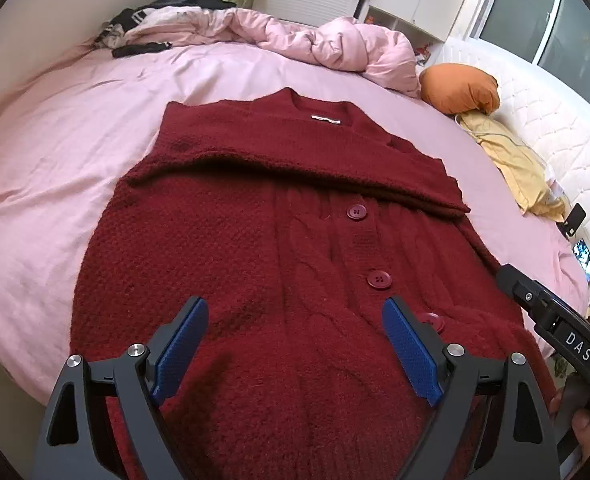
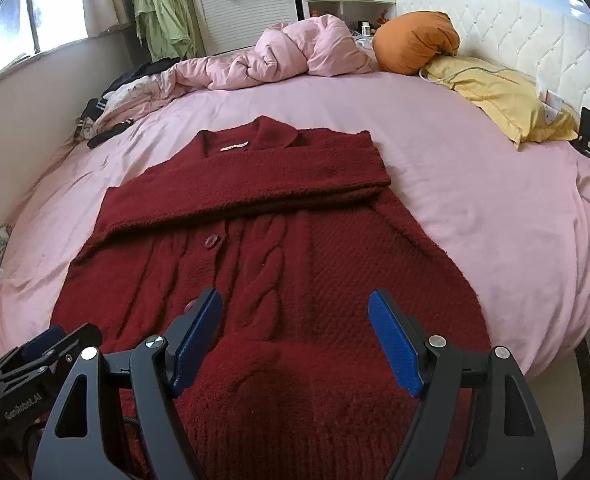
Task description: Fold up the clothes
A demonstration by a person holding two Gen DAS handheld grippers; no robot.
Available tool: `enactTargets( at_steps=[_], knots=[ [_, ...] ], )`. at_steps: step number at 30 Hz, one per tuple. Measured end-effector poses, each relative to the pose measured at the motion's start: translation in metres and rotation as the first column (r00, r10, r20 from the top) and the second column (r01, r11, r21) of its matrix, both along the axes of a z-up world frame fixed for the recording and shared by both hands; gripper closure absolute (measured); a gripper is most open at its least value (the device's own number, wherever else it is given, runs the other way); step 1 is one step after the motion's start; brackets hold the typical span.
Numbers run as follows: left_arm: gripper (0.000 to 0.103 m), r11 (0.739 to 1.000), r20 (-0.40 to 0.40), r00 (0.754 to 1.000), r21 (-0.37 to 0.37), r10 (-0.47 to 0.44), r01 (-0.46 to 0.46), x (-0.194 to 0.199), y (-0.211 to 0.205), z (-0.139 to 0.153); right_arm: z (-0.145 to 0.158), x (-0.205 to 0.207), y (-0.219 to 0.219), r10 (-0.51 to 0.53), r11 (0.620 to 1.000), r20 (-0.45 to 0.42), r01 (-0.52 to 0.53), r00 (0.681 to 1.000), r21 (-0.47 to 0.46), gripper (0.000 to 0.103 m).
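Note:
A dark red knit cardigan [image 1: 255,248] lies flat, front up, on the pink bed sheet [image 1: 55,168], collar at the far end. Both sleeves are folded across the chest. It also shows in the right wrist view [image 2: 295,248]. My left gripper [image 1: 295,344] is open and empty, hovering over the hem on the cardigan's left side. My right gripper [image 2: 295,336] is open and empty over the hem on its right side. The right gripper's body shows at the right edge of the left wrist view [image 1: 555,320].
A crumpled pink duvet [image 2: 295,52] lies at the far side of the bed. An orange pillow [image 2: 415,40] and a yellow pillow [image 2: 503,96] sit by the white headboard [image 2: 535,40]. A phone [image 1: 585,254] lies near the bed's right edge. Dark clothes [image 1: 143,48] are at the far left.

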State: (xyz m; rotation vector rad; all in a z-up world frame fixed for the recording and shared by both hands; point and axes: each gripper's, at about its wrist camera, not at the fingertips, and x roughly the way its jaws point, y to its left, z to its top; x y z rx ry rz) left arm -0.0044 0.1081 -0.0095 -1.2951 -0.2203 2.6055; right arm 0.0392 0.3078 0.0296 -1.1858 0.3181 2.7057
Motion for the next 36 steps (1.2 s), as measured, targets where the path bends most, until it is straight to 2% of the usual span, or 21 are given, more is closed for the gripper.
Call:
enactTargets(
  at_steps=[19,33,36],
  knots=[
    [0.014,1.0,-0.025,1.0,0.004,-0.003,0.003,0.005,-0.0048,0.007,0.0067,0.0044,0.0026,0.016,0.998,-0.027,-0.018,1.0,-0.059,0.027],
    [0.014,1.0,-0.013,1.0,0.011,-0.001,0.001,0.0044,-0.0075,0.0056,0.008,0.0074,0.0045,0.028,0.995,-0.038,-0.031,0.999,-0.094,0.027],
    [0.014,0.999,0.019,0.999,0.041,-0.033,0.033,0.0023,-0.0089,0.0039,0.0078,0.0072,0.0066,0.03,0.993,-0.038,-0.034,0.999,-0.11,0.027]
  ],
)
